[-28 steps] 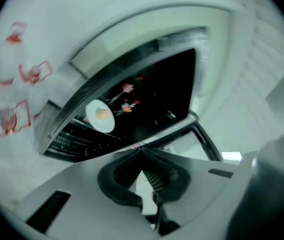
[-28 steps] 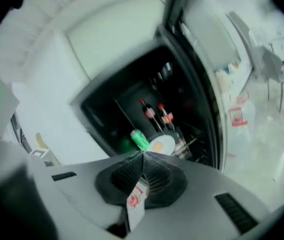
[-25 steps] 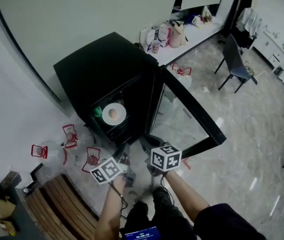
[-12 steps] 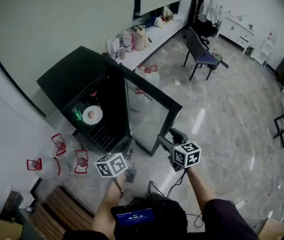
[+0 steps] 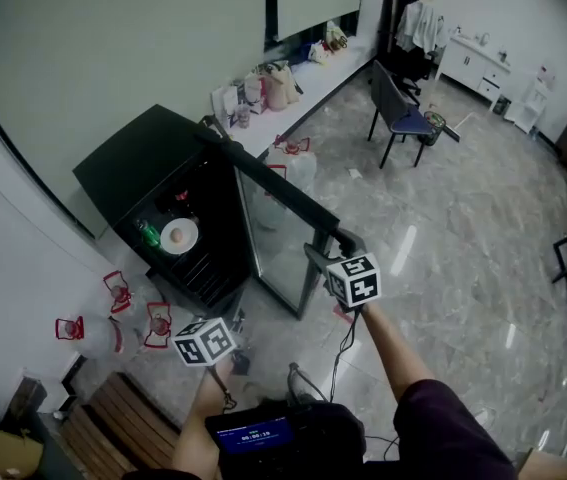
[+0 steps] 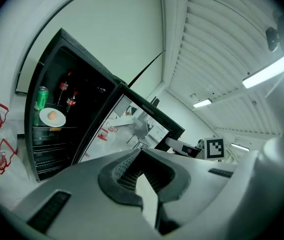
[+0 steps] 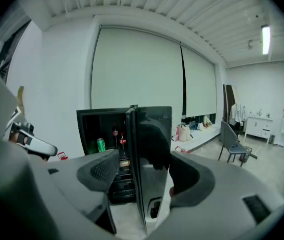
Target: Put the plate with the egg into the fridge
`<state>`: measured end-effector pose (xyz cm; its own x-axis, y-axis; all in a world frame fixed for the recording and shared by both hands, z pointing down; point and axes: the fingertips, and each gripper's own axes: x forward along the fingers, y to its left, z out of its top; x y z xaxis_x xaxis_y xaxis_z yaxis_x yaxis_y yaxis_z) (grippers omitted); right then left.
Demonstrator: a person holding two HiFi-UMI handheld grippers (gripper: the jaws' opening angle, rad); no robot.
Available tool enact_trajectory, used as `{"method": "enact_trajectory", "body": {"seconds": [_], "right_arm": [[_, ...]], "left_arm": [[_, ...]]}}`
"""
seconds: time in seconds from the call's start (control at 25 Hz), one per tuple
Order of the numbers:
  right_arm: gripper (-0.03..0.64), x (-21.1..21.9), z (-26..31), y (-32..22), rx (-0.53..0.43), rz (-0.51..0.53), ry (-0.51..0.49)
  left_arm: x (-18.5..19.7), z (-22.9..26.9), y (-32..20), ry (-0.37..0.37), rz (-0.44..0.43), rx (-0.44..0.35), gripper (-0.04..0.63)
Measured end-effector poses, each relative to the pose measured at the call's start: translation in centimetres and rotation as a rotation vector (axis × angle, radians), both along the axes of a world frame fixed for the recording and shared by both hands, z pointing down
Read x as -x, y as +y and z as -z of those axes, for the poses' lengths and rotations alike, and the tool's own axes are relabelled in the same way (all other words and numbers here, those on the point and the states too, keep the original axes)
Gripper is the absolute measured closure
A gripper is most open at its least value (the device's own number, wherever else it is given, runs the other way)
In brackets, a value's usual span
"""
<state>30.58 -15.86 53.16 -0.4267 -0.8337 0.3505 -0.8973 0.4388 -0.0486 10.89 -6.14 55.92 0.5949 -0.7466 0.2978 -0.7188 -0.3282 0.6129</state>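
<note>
The white plate with the egg [image 5: 179, 235] rests on a shelf inside the black fridge [image 5: 148, 163]; it also shows in the left gripper view as the plate [image 6: 52, 116]. The glass door [image 5: 275, 230] stands partly open. My right gripper [image 5: 326, 253] is at the door's free edge. Its jaws have just been opening, and in the right gripper view the right gripper [image 7: 142, 176] straddles the door [image 7: 152, 149] without gripping it. My left gripper [image 5: 235, 323] hangs back in front of the fridge. In its own view the left gripper [image 6: 144, 171] is shut and empty.
A green can [image 6: 41, 98] and bottles [image 6: 66, 91] stand on the shelf above the plate. Water jugs with red handles [image 5: 113, 293] sit left of the fridge, beside a slatted wooden bench [image 5: 113, 418]. A chair [image 5: 401, 118] and a low counter with bags [image 5: 273, 83] stand behind.
The fridge door has swung from wide open to partly open. The right gripper went with the door's edge and its jaws have opened. The left gripper drew back, still shut.
</note>
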Motion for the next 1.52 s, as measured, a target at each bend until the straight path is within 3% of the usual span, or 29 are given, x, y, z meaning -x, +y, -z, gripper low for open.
{"method": "enact_trajectory", "body": {"seconds": [0.2, 0.44, 0.72, 0.88, 1.0, 1.52], "right_arm": [[0.293, 2.5, 0.2, 2.0, -0.043, 0.068, -0.031], [0.295, 8.3, 0.4, 5.7, -0.069, 0.234, -0.047], [0.314, 15.8, 0.2, 9.4, -0.044, 0.507, -0.084], [0.526, 17.5, 0.0, 9.2, -0.044, 0.505, -0.136], [0.606, 18.5, 0.1, 8.7, -0.050, 0.502, -0.148], [0.609, 21.4, 2.7, 7.9, -0.070, 0.526, -0.194]], "left_arm": [[-0.6, -0.2, 0.4, -0.028, 0.025, -0.016, 0.586], [-0.5, -0.2, 1.0, -0.032, 0.068, -0.024, 0.586], [3.9, -0.9, 3.0, -0.055, 0.199, -0.012, 0.586], [6.6, -0.9, 3.7, -0.063, 0.268, -0.015, 0.586], [8.0, -0.6, 3.9, -0.080, 0.298, -0.022, 0.586], [9.3, 2.9, 1.3, -0.150, 0.282, -0.127, 0.586]]}}
